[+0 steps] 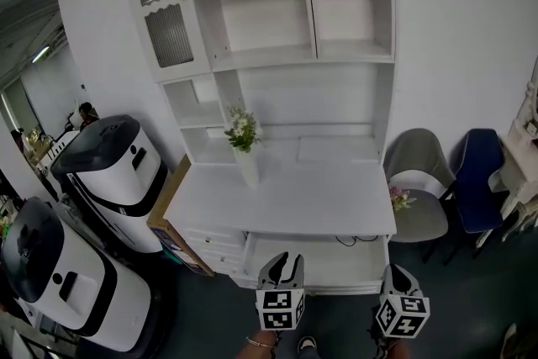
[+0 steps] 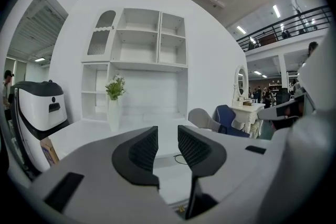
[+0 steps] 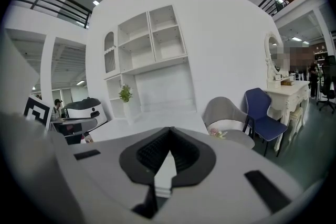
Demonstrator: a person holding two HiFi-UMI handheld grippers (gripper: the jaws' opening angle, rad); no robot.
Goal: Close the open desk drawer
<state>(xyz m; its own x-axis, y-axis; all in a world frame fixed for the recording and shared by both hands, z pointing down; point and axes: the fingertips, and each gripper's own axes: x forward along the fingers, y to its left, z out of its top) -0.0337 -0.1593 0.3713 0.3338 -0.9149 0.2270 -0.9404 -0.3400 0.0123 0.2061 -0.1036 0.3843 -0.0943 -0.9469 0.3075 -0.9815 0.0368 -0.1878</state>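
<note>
The white desk (image 1: 286, 202) with its shelf unit stands in front of me. Its wide drawer (image 1: 336, 263) is pulled out under the desktop, with a dark cable (image 1: 351, 240) lying at its back. My left gripper (image 1: 288, 259) hangs over the drawer's front left part, jaws a little apart and empty. In the left gripper view, the left gripper (image 2: 168, 139) points at the desk, and the drawer (image 2: 167, 178) shows between its jaws. My right gripper (image 1: 394, 271) is at the drawer's front right corner. Its jaws (image 3: 169, 136) meet at the tips with nothing held.
A white vase of flowers (image 1: 245, 149) stands on the desktop. Small drawers (image 1: 214, 244) sit left of the open one, and a cardboard box (image 1: 172, 219) leans on the desk's left side. Two white machines (image 1: 113, 176) stand left; a grey chair (image 1: 418, 181) and a blue chair (image 1: 479, 181) stand right.
</note>
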